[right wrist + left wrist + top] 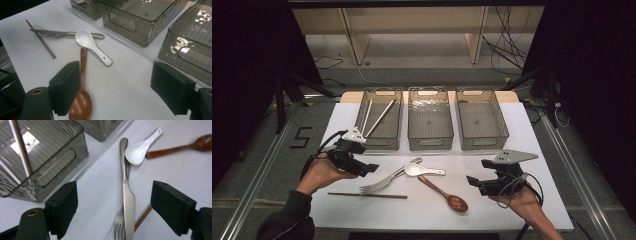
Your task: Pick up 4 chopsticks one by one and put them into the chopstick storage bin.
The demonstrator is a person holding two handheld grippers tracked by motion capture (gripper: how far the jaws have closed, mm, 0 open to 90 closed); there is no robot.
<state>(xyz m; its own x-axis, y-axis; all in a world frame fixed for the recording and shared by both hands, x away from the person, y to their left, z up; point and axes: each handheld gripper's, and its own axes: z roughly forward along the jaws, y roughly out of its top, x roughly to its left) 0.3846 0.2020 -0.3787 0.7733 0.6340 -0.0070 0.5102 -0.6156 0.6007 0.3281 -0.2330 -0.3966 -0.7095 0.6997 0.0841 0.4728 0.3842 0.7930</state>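
Note:
On the white table [502, 210] lie a steel knife [128, 200] and a fork [119, 223], side by side. A white ceramic spoon [422, 170] rests against their handles. A brown wooden spoon [447, 194] lies to its right, and a single dark chopstick [367, 195] lies nearer the front edge. My left gripper [366, 162] is open, left of the cutlery and pointing at it; the knife runs between its jaws in the left gripper view. My right gripper [478, 172] is open, right of the wooden spoon [81, 100], with nothing held.
Three grey see-through bins stand in a row at the back. The left bin [379, 142] holds two chopsticks [379, 119]. The middle bin [430, 142] and right bin [484, 141] hold nothing. Beyond the table are wooden shelving and cables on the floor.

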